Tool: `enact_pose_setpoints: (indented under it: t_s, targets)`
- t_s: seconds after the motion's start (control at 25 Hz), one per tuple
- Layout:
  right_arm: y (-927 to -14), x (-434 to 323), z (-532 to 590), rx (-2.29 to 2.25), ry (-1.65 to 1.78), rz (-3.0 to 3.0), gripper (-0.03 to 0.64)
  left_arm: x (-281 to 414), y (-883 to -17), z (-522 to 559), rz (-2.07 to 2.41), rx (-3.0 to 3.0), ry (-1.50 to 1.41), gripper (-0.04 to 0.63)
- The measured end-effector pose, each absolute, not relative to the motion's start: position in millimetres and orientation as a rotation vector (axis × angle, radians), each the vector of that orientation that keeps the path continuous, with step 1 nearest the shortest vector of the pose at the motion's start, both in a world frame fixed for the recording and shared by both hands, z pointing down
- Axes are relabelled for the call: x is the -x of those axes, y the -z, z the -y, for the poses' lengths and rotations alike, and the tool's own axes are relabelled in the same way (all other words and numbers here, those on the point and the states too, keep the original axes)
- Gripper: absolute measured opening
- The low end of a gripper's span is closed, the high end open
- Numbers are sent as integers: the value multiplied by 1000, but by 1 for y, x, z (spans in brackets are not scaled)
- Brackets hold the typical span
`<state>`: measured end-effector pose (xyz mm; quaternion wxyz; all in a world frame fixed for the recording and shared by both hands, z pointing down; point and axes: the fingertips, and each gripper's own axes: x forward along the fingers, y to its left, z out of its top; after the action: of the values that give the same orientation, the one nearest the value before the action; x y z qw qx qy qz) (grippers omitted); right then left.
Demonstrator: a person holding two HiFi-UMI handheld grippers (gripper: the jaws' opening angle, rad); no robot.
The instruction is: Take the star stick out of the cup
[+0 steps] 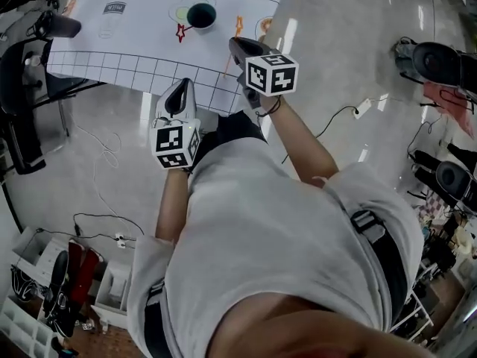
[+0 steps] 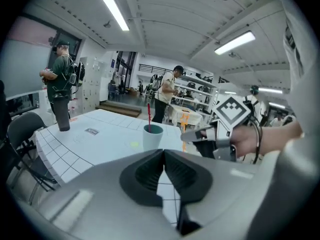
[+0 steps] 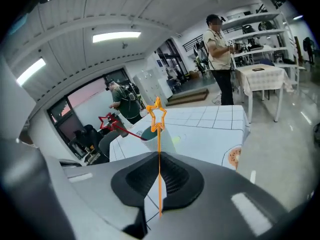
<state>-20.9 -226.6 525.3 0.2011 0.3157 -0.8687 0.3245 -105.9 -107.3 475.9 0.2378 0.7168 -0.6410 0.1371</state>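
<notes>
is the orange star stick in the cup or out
Out: the orange star stick is clamped in the right hand-held gripper, apart from the cup, where a red star stick leans.

Glossy floor; matt paper sheet; smooth cup.

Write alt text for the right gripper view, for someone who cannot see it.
The right gripper is shut on a thin orange star stick, held upright with the star end on top. Behind it, on a white gridded table, a cup holds a red star stick that leans to the left.
</notes>
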Motion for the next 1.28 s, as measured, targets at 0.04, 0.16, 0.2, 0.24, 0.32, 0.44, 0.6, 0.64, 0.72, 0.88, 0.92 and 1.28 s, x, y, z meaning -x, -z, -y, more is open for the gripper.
enact_pose_setpoints:
  t_s: [0.04, 0.16, 0.2, 0.24, 0.32, 0.44, 0.6, 0.64, 0.72, 0.88, 0.92, 1.28]
  targets:
    - [-533, 19, 229, -889, -930, 2412, 6, 104, -480, 110, 1745, -1961, -390, 3]
    - [-550, 19, 240, -900, -987, 2397, 9, 98, -490, 122, 1721, -1952, -417, 3]
    - [-555, 20, 245, -901, -999, 2396, 10, 96, -494, 127, 1716, -1949, -425, 3]
    - [-560, 22, 249, -902, -1010, 2394, 12, 94, -498, 130, 1710, -1945, -435, 3]
    - [-571, 24, 257, -905, -1031, 2385, 17, 92, -507, 134, 1697, -1932, -453, 3]
    - [-589, 28, 266, -909, -1065, 2359, 23, 92, -522, 137, 1684, -1891, -465, 3]
    - [-609, 33, 274, -916, -1108, 2326, 28, 97, -535, 140, 1687, -1842, -471, 3]
    - [-612, 35, 275, -914, -1112, 2321, 29, 98, -538, 141, 1690, -1834, -472, 3]
    - [-620, 37, 277, -910, -1104, 2307, 34, 101, -542, 142, 1695, -1819, -472, 3]
    - [-632, 38, 278, -920, -1074, 2267, 44, 106, -545, 145, 1706, -1803, -468, 3]
    - [-635, 38, 279, -923, -1061, 2258, 47, 108, -545, 145, 1708, -1800, -467, 3]
    - [-631, 34, 283, -894, -749, 2256, 199, 118, -539, 140, 1747, -1799, -433, 3]
